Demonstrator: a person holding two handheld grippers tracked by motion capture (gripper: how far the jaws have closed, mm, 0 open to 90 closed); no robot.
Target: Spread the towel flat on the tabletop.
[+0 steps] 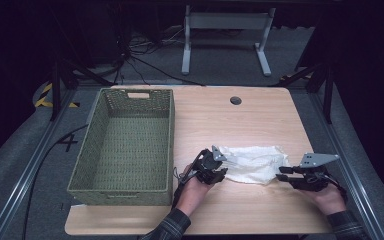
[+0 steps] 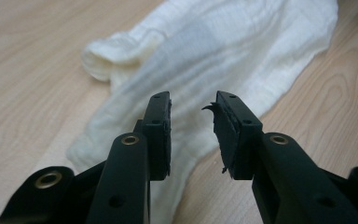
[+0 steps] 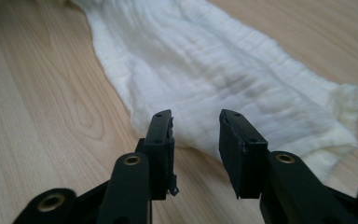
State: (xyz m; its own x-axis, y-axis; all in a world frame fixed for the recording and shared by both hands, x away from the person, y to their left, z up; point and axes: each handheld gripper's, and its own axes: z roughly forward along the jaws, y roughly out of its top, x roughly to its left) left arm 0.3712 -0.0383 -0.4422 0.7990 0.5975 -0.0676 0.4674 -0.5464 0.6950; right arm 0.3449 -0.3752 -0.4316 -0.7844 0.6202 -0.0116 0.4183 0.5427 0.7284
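Observation:
A crumpled white cloth lies on the wooden table, between my two grippers. My left gripper sits at the cloth's left end, open, its jaws just over the cloth's edge with nothing pinched between them. My right gripper rests at the cloth's right end, also open, its tips hovering at the hem. In both gripper views the cloth stretches away ahead of the jaws.
A large green woven basket stands empty on the left half of the table, close to my left hand. A round cable hole is near the table's far edge. White desk legs stand on the floor beyond.

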